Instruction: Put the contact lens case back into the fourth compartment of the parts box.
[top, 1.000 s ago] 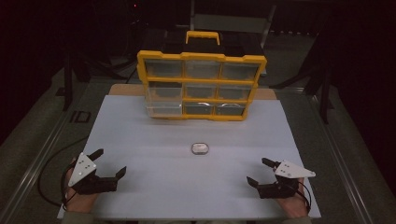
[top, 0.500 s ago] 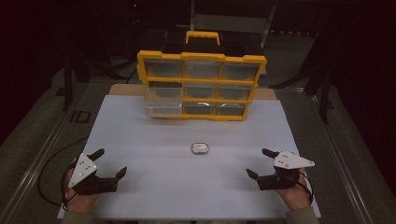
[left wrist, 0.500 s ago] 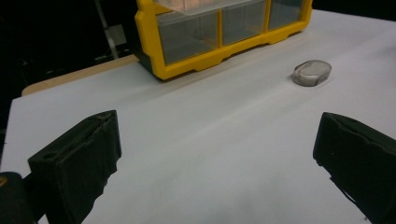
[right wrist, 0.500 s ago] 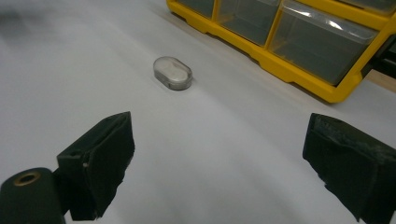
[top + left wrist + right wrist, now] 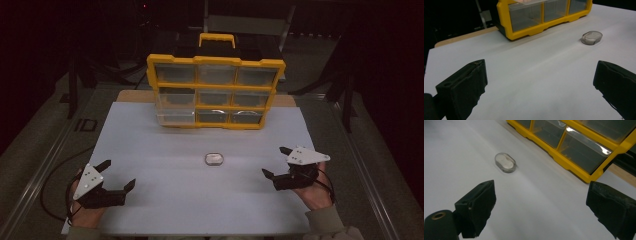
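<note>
A small oval silver tin (image 5: 214, 159) lies on the white table (image 5: 165, 150), seen closer in the left gripper view (image 5: 591, 37) and the right gripper view (image 5: 505, 162). Behind it stands a yellow organizer case (image 5: 216, 92) with clear drawers (image 5: 525, 15) (image 5: 584, 147). My left gripper (image 5: 119, 175) rests open near the front left corner, nothing between its jaws. At the front right my right gripper (image 5: 277, 161) is held open and empty, a short way right of the tin.
The table's front edge (image 5: 190, 232) runs just under both hands. A wooden board (image 5: 135, 96) shows behind the white sheet. Metal rails (image 5: 45, 165) flank the table; dark stands and a chair sit beyond the case.
The right gripper has lifted and moved forward, toward the far side of the table. The left gripper has barely shifted. The tin and the case stay put.
</note>
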A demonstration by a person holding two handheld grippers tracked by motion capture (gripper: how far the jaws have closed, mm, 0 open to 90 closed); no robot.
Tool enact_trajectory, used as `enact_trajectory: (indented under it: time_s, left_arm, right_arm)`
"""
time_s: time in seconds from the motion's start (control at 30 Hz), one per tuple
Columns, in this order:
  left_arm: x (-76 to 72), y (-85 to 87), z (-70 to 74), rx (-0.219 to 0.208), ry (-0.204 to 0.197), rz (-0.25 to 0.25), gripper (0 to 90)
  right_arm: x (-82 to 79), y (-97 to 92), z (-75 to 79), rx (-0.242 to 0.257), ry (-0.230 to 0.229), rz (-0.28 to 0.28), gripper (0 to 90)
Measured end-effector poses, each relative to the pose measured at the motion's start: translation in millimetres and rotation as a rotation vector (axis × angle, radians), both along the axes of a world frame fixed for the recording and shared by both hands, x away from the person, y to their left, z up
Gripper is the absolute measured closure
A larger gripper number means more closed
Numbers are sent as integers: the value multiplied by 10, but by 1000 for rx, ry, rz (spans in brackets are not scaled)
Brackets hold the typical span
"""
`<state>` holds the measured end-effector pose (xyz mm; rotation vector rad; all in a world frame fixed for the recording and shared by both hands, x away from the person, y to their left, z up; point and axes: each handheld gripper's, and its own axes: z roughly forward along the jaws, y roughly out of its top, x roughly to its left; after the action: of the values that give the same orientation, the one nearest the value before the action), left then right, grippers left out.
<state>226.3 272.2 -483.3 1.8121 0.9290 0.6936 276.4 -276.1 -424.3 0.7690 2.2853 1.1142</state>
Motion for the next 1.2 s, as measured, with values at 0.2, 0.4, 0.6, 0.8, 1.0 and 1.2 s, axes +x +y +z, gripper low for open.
enact_trajectory:
  time_s: [0.2,0.4,0.6,0.8,1.0,1.2]
  left_arm:
    - [4,17,-6,-13,8,4,0]
    - [3,28,-9,-21,9,5,0]
    - [4,30,-7,-18,15,21,0]
    - [1,30,-8,-22,12,24,0]
    - [2,36,-11,-29,21,31,0]
    - [-3,34,-18,-39,22,31,0]
  right_arm:
    - [152,62,66,-43,11,17,80]
    - [275,142,112,-83,41,46,76]
    - [380,204,149,-133,64,77,74]
    - [459,269,201,-185,79,96,73]
    - [552,304,231,-216,104,106,70]
    - [633,340,248,-252,119,113,70]
